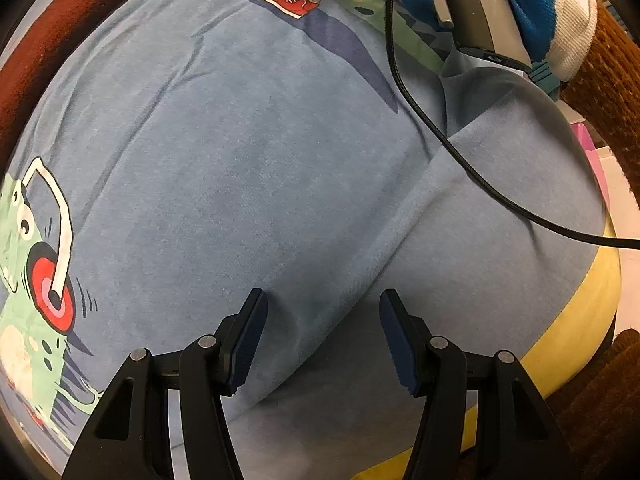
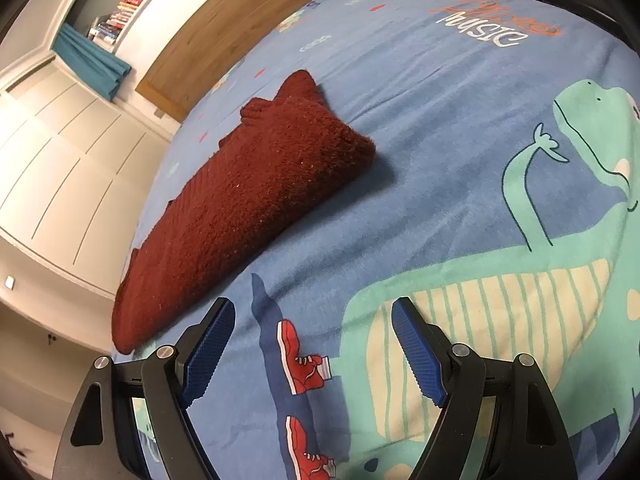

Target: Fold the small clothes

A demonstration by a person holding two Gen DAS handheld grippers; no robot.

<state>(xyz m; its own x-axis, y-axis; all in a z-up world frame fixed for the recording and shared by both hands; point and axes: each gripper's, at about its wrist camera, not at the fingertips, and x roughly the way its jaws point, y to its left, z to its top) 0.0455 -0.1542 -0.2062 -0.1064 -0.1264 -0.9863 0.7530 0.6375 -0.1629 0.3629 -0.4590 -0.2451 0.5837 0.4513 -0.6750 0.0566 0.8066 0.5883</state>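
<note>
Jaws of both grippers gape empty: left gripper (image 1: 322, 338) straight down over bedsheet (image 1: 260, 168), right gripper (image 2: 312, 346) slanting toward maroon sweater (image 2: 248, 200).

Both grippers (image 1: 322, 344) (image 2: 312, 350) have black angular arms with silver round pivot screws and ribbed dark-blue pads (image 2: 208, 350). In the left view, a hand (image 1: 520, 4) wears a blue glove with a white knit cuff, and a thin black cable (image 1: 440, 132) trails from a grey handle (image 1: 476, 8).

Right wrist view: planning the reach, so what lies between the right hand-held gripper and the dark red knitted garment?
Only bare blue dinosaur bedsheet separates the right hand-held gripper from the dark red knitted garment.
</note>
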